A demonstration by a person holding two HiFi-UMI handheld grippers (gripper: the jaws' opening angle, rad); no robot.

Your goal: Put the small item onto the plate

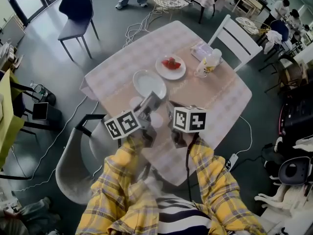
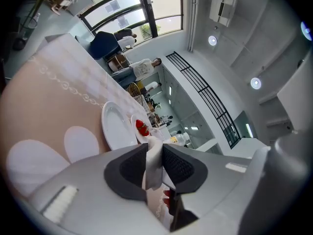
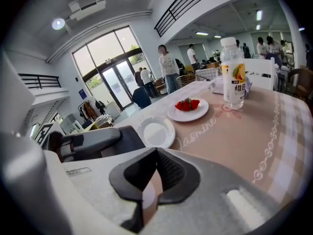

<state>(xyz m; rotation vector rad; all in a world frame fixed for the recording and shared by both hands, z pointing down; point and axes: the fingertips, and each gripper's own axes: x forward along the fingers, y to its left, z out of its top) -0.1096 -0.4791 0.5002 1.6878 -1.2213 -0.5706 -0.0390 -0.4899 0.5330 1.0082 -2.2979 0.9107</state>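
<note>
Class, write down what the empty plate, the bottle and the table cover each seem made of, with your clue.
Empty plate: probably glazed ceramic, possibly melamine; white, smooth, glossy.
Bottle: likely clear plastic; see-through wall, white cap, printed label.
Table cover: seemingly cloth; matte, checked border, stitched-looking scrollwork.
</note>
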